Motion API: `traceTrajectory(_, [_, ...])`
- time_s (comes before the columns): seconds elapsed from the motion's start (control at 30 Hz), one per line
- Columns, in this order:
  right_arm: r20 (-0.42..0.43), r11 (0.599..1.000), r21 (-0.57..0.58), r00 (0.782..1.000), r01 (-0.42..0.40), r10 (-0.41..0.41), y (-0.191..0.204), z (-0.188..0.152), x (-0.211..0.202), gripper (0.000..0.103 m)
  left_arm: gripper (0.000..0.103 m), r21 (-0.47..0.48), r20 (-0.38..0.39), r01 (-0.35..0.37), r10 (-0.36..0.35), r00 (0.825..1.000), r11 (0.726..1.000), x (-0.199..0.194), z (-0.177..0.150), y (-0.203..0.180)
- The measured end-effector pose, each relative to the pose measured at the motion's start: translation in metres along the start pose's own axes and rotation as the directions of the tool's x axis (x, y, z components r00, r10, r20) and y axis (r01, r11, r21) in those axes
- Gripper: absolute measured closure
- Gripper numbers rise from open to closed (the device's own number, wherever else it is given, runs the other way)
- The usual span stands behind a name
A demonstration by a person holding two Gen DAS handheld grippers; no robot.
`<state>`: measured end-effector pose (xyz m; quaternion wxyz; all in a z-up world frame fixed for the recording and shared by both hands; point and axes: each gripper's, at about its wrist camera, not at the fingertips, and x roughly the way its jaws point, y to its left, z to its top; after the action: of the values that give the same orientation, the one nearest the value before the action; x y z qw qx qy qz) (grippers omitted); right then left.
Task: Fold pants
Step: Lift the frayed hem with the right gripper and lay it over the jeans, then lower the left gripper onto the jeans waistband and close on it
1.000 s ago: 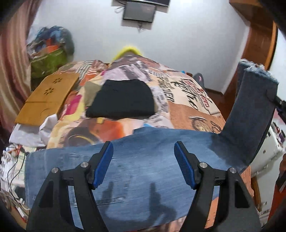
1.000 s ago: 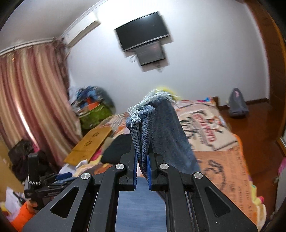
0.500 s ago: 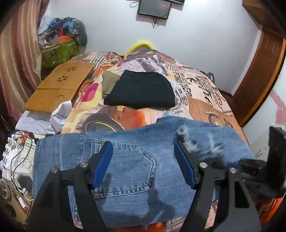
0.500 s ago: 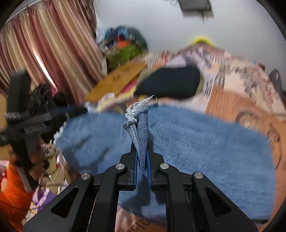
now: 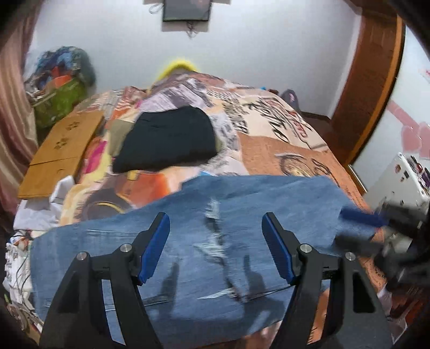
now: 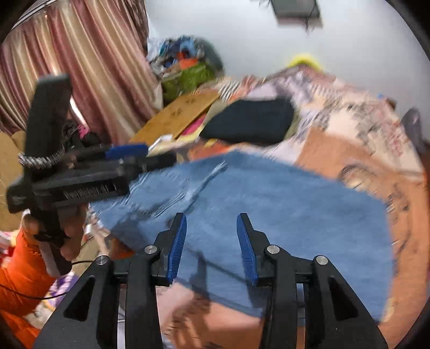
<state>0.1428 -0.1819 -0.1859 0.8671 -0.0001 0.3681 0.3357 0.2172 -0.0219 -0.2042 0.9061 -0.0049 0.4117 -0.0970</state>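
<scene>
Lying folded across the near end of the bed [image 5: 282, 150]: blue jeans [image 5: 215, 241], doubled over, with a frayed hem edge showing pale threads near the middle of the top layer, denim spreading from the left edge of the bedspread to the right one

Hovering above the denim near its front edge: left gripper [image 5: 216, 247], blue-padded jaws standing wide apart, gripping nothing, shadows of both fingers falling on the cloth below

Showing again in the right wrist view, off to the left: left gripper [image 6: 126, 155], held in a hand [image 6: 70, 236] with an orange sleeve below it, blurred

Hanging over the right half of the jeans [image 6: 268, 209]: right gripper [image 6: 211, 241], jaws parted with a clear gap, clamping nothing, denim visible between the pads

Appearing as a dark blur with one blue pad at the right rim of the left wrist view: right gripper [image 5: 371, 222], just beside the right edge of the denim; touching or not, cannot tell

Sitting farther up the bed, well apart from the jeans: black folded garment [image 5: 169, 142], resting on the printed bedspread

Leaning at the left side of the bed: wooden board [image 5: 59, 153], beside striped curtains [image 6: 80, 72]

Hanging on the white wall beyond the bed: dark screen [image 5: 186, 10]
</scene>
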Motion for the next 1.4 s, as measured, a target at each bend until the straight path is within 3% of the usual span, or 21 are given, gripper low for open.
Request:
traceTrajectory(0.13, [0.026,0.993,0.044,0.994,0.107,-0.108,-0.031,-0.001,-0.005,0.067,0.032,0.03,-0.081,0.022,-0.019,0.997,0.999,0.033,-0.008,-0.024])
traceTrajectory(0.27, [-0.087,0.981,0.092,0.983,0.169,-0.161,-0.062,-0.02,0.022,0.067,0.031,0.085,-0.16,-0.02,0.034,0.986,0.996,0.065,-0.027,-0.037])
traceTrajectory(0.33, [-0.158,0.978,0.106,0.974,0.178,-0.161,-0.078,-0.037,0.036,0.068,0.026,0.081,-0.152,-0.011,0.023,0.988,0.997,0.069,-0.035,-0.035])
traceTrajectory(0.37, [-0.14,0.981,0.111,0.98,0.157,-0.141,-0.083,-0.044,0.034,0.069,0.02,0.073,-0.139,-0.017,0.028,0.99,0.997,0.068,-0.038,-0.032])
traceTrajectory(0.5, [-0.133,0.975,0.093,0.973,0.202,-0.189,-0.093,-0.053,0.02,0.071,0.019,0.075,-0.141,-0.015,0.026,0.99,0.997,0.064,-0.043,-0.023])
traceTrajectory(0.73, [-0.151,0.946,0.146,0.951,0.29,-0.268,-0.115,-0.069,-0.013,0.068,0.019,0.113,-0.111,-0.142,0.155,0.982,0.983,0.034,-0.054,0.01])
traceTrajectory(0.8, [-0.162,0.924,0.154,0.931,0.351,-0.327,-0.12,-0.07,-0.024,0.063,0.019,0.1,-0.106,-0.224,0.235,0.966,0.969,0.023,-0.055,0.028])
traceTrajectory(0.9, [-0.151,0.91,0.17,0.923,0.378,-0.355,-0.125,-0.067,-0.037,0.063,0.02,0.022,-0.07,-0.291,0.292,0.954,0.957,-0.005,-0.058,0.063])
traceTrajectory(1.03, [-0.086,0.915,0.155,0.927,0.373,-0.364,-0.113,-0.048,-0.047,0.063,0.02,-0.086,-0.012,-0.354,0.355,0.935,0.931,-0.054,-0.06,0.108])
traceTrajectory(1.17, [-0.005,0.936,0.104,0.941,0.337,-0.339,-0.084,-0.028,-0.047,0.058,0.019,-0.132,0.015,-0.396,0.401,0.916,0.909,-0.096,-0.07,0.141])
traceTrajectory(1.4, [0.05,0.972,0.038,0.971,0.234,-0.236,-0.032,-0.007,-0.016,0.053,0.019,-0.211,-0.049,-0.326,0.323,0.945,0.921,-0.113,-0.108,0.174])
